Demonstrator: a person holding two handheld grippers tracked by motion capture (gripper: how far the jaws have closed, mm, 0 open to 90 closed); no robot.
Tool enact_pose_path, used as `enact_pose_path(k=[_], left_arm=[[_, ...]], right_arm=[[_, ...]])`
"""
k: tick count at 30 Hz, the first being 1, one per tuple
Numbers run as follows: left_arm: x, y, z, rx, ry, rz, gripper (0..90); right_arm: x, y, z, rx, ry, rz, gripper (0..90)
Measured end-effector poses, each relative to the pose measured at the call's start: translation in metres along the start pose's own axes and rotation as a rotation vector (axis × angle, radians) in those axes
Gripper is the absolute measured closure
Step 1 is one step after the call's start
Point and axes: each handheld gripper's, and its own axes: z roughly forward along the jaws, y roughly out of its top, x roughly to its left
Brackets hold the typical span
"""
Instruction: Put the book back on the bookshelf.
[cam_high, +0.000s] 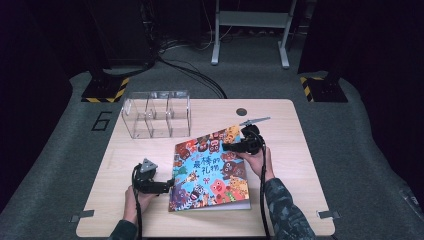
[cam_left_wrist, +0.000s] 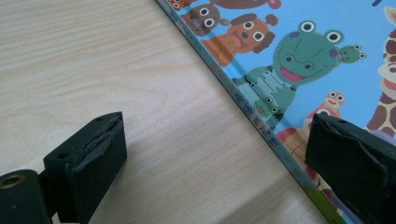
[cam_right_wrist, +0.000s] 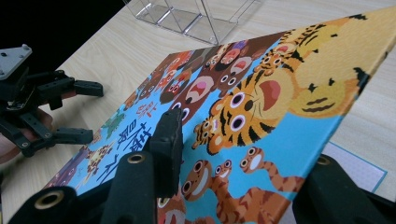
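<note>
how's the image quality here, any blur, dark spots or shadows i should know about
High view: table evenly lit, surroundings nearly black, book title soft. Left gripper view: book cover and wood grain sharp, near jaws slightly soft, a soft shadow beside the left one. Right gripper view: cover sharp, near jaws blurred, clear box shows faint glare, corner beyond the table black.

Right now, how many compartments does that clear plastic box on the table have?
3. The clear box stands at the table's far left; its compartments sit side by side: left, middle, right. All look empty; none seems hidden.
</note>
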Motion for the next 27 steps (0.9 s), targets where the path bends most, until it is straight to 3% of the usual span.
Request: enact_pose_path(k=[4,8,10,11,18,27], left_arm=[[0.002,0.000,-0.001,0.001,-0.013,-0.007,5.1],[0.002,0.005,0.000,0.036,-0.020,-0.039,1.7],[0.003,0.007,-0.001,0.065,-0.044,-0.043,0.0],[0.002,0.008,0.000,0.051,-0.054,-0.066,0.0],[0.000,0.014,-0.002,0.050,-0.129,-0.089,0.0],[-0.007,0.023,0.003,0.063,-0.159,-0.075,0.0]], right_arm=[[0.004,-0.002,-0.003,-0.013,-0.011,-0.019,55.5],[0.006,-0.004,-0.005,-0.033,-0.015,-0.038,55.4],[0.007,-0.005,-0.006,-0.040,-0.017,-0.045,55.4],[0.008,-0.006,-0.006,-0.046,-0.018,-0.046,55.3],[0.011,-0.010,-0.011,-0.087,-0.021,-0.088,55.2],[0.011,-0.016,-0.014,-0.130,-0.016,-0.109,55.2]])
